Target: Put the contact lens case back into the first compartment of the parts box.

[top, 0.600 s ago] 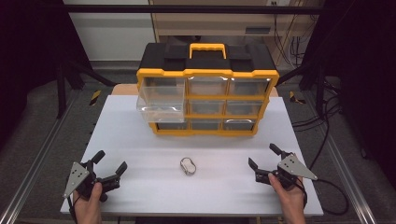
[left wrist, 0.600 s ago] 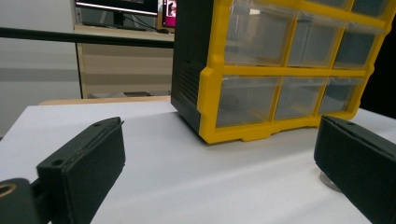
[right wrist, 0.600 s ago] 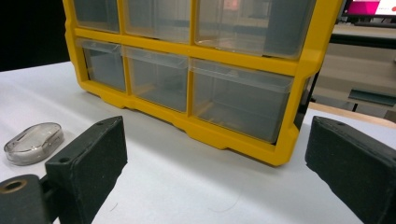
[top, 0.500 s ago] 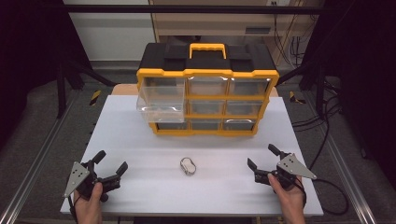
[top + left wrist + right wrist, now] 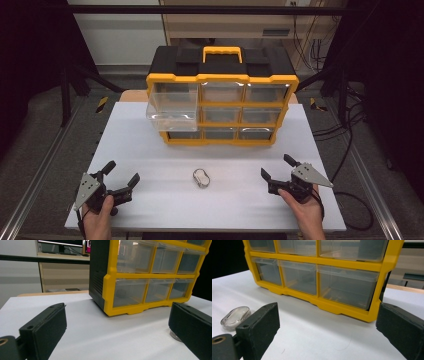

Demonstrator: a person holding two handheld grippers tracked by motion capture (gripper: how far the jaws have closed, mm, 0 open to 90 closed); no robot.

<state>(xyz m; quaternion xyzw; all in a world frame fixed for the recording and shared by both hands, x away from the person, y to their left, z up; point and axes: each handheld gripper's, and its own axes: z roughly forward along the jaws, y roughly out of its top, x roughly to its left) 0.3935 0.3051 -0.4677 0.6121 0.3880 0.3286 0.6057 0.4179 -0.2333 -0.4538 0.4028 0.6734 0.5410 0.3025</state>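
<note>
Small clear oval case [image 5: 201, 178] lies untouched at the lower middle of the white tabletop [image 5: 150, 150], between the two grippers and well apart from both. Behind it, at frame centre, stands the yellow-and-black drawer organizer [image 5: 222, 95], its upper-left drawer [image 5: 170, 112] pulled out. At lower left the left gripper [image 5: 121, 181] has its jaws wide with nothing between them; at lower right the right gripper [image 5: 274, 169] is equally spread and empty. Judging by this, no grasp has begun: picking up the case and stowing it remain.

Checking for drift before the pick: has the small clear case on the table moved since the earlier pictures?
No. The small clear case lies at the same spot in front of the yellow drawer cabinet.
</note>
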